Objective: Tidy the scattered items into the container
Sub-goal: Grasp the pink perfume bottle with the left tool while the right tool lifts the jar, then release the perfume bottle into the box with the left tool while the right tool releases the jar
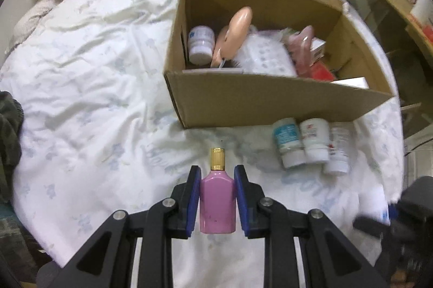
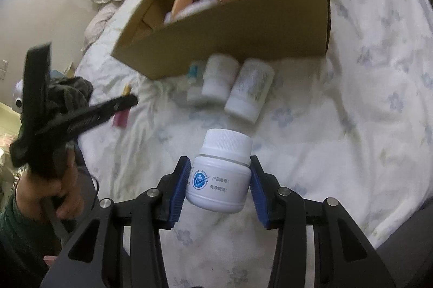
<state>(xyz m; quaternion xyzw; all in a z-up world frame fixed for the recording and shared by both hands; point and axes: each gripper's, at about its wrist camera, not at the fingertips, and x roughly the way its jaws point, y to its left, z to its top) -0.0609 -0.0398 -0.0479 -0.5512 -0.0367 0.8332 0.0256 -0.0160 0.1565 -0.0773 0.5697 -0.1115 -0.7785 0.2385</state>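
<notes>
Left wrist: left tongs (image 1: 217, 174) clamp pink bottle (image 1: 217, 202) above bed. Right tongs (image 2: 219, 166) clamp white jar (image 2: 220, 179), tilted.

The left gripper (image 1: 217, 190) is squeezing a pink bottle (image 1: 217, 202) between its blue pads (image 1: 194, 202). The right gripper (image 2: 219, 181) is squeezing a white jar (image 2: 220, 174), tipped a little. A bare hand (image 2: 54, 193) is gripping the left gripper's handle, with a green sleeve (image 2: 13, 228) behind it.

The bed (image 1: 89, 76) is viewed from low and near by both wrist cameras (each along its own fingers). The cardboard box (image 1: 270, 101) is seen at one o'clock in the left view and at twelve (image 2: 216, 44) in the right; the bottles (image 2: 232, 87) before it are shared.
</notes>
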